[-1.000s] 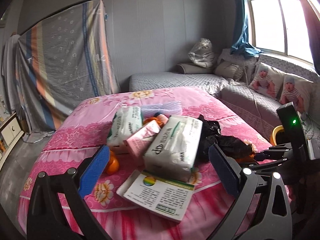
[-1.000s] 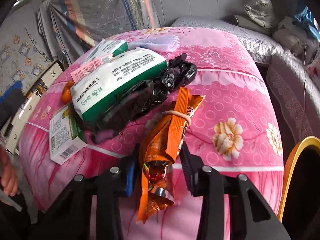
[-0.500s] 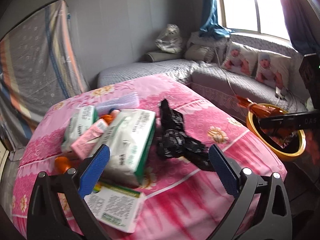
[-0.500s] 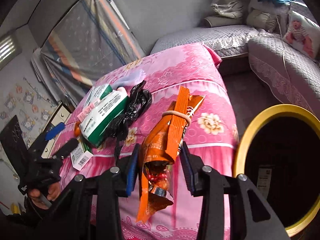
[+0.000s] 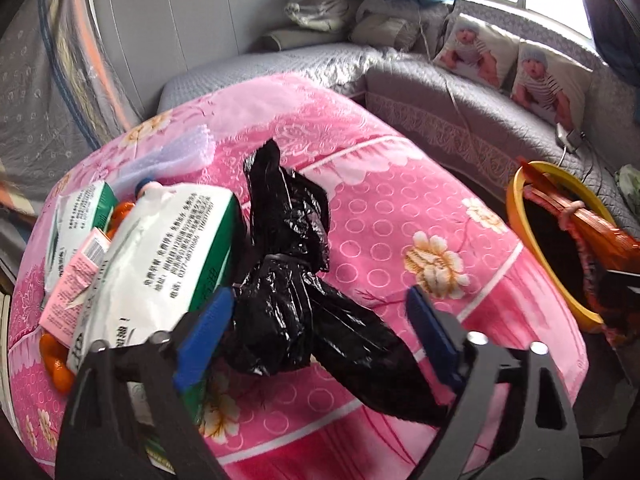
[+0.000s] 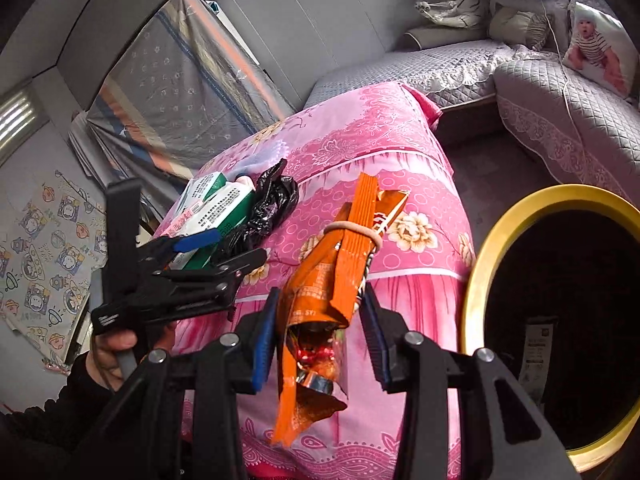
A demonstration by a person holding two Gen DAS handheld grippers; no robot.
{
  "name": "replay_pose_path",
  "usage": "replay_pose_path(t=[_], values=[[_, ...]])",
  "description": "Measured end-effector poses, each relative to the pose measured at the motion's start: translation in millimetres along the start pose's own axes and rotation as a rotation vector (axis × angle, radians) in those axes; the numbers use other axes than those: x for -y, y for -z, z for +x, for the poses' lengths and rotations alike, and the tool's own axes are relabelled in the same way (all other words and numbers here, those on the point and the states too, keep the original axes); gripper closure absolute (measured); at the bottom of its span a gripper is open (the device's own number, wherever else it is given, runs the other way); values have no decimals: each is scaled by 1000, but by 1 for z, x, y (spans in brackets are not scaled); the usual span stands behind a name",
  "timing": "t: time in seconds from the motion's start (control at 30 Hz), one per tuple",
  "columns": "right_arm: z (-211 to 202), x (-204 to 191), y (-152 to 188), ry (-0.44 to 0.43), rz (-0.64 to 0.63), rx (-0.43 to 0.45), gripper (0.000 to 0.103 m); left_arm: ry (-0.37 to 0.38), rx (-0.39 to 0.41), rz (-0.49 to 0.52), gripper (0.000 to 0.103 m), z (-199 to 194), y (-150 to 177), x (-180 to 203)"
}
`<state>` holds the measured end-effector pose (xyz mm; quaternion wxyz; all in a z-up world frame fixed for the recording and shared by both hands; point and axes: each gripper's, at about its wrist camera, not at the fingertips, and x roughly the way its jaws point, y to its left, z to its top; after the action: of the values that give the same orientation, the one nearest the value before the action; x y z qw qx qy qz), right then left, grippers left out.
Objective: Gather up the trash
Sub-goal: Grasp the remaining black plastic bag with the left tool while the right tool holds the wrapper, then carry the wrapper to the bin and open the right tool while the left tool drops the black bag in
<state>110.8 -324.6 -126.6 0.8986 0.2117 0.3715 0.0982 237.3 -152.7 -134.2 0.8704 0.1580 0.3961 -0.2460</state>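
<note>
My right gripper is shut on an orange snack wrapper bound with a rubber band, held in the air left of the yellow-rimmed black trash bin. In the left wrist view the wrapper hangs over the bin. My left gripper is open, its blue pads on either side of a crumpled black plastic bag on the pink quilt. The left gripper also shows in the right wrist view.
White-and-green tissue packs, a pink box, an orange fruit and a clear bag lie left of the black bag. A grey sofa with baby-print pillows stands behind the bin.
My left gripper has moved forward and now straddles the black bag. My right gripper, wrapper still held, has swung away from the table toward the bin.
</note>
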Motion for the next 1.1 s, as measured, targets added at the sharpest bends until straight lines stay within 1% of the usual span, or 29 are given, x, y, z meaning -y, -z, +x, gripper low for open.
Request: replay_pose_path(t=[0.03,0.07,0.1,0.13,0.17,0.2,0.27,0.37,0.53,0.67,0.73,0.83,0.93,1.1], values=[[-1,1,0,0,3,2,66,-7,-18,-8,27,6,0,-2],[-2,3,0,1,7,5,66,-22,-32,-18,30,12,0,-5],[-4,4,0,2,9,8,66,-30,-42,-24,40,15,1,-7],[-5,4,1,2,11,11,66,-35,-51,-32,46,19,1,-10],[-6,5,1,1,15,13,66,-38,-52,-42,66,20,1,-13],[-7,6,1,1,17,15,66,-35,-50,-64,78,18,1,-17],[-9,5,2,3,16,20,66,1,-37,-109,83,9,3,-22],[-12,5,0,2,19,24,66,30,28,-123,85,-15,5,-21],[-13,1,-1,5,12,27,66,80,189,-118,85,-75,14,-17],[-11,-6,-2,-7,6,19,66,73,288,-122,85,-118,16,-13],[-10,-9,-3,-10,-1,20,66,44,339,-118,85,-141,18,-9],[-12,-14,-4,-4,-10,28,66,26,380,-111,85,-160,16,-2],[-18,-15,-6,18,-9,53,66,38,403,-103,85,-174,16,7],[-31,-8,-10,63,3,96,66,60,439,-75,85,-186,15,24]])
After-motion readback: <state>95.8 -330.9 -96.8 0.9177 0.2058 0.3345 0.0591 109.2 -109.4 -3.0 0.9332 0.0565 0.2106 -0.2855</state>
